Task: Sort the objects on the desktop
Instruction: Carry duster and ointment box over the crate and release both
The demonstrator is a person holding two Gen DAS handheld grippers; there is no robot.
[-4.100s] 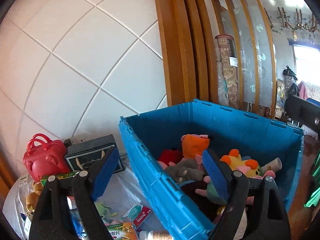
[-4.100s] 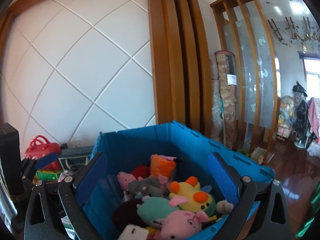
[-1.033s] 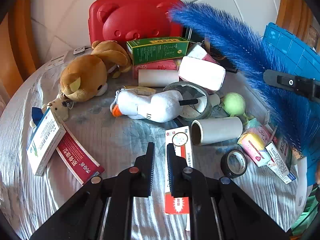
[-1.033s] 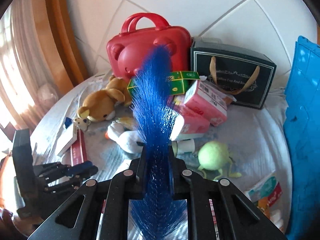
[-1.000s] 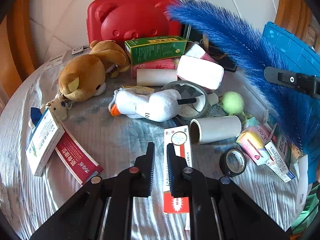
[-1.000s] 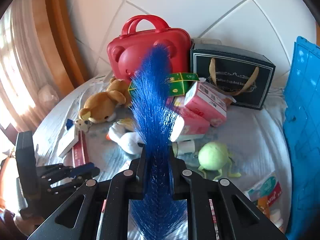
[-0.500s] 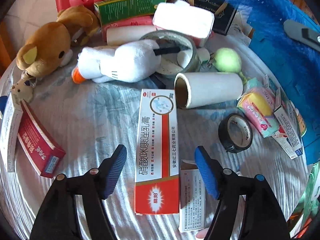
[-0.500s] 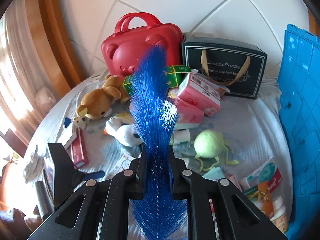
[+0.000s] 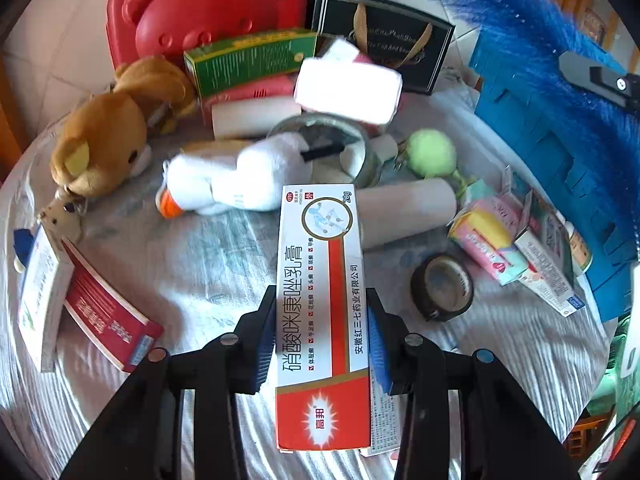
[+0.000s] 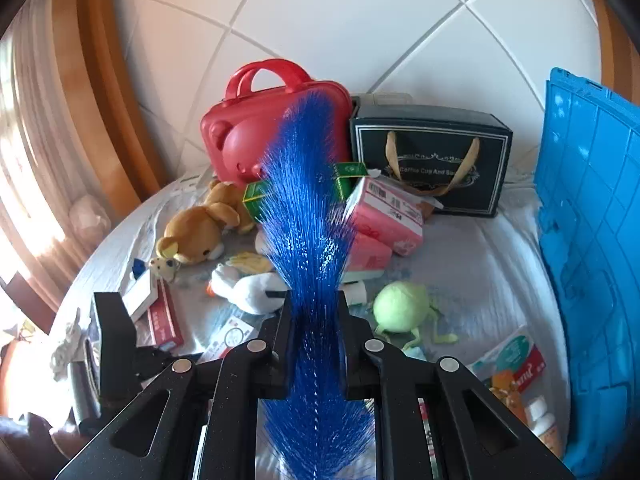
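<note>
A long white and red ointment box (image 9: 320, 280) lies lengthwise between the fingers of my left gripper (image 9: 322, 340). The jaws are closing, and both blue pads touch the box's long sides. Its far end overlaps the white goose toy (image 9: 240, 180) and the cardboard roll (image 9: 408, 208). My right gripper (image 10: 314, 320) is shut on a blue bristly duster (image 10: 308, 208), which sticks up and forward over the clutter. The same duster (image 9: 540, 40) crosses the top right of the left wrist view.
A blue crate (image 10: 592, 240) stands at the right edge of the cloth-covered table (image 9: 200, 264). At the back are a red bear case (image 9: 208, 12) and a black gift box (image 10: 432, 160). A brown bear (image 9: 108, 140), black tape (image 9: 442, 288), green ball (image 9: 432, 152) and several small cartons lie around.
My left jaws, wide open over the ointment box half a second ago, have closed in on its sides. The right gripper, still holding the duster, has drawn back a little.
</note>
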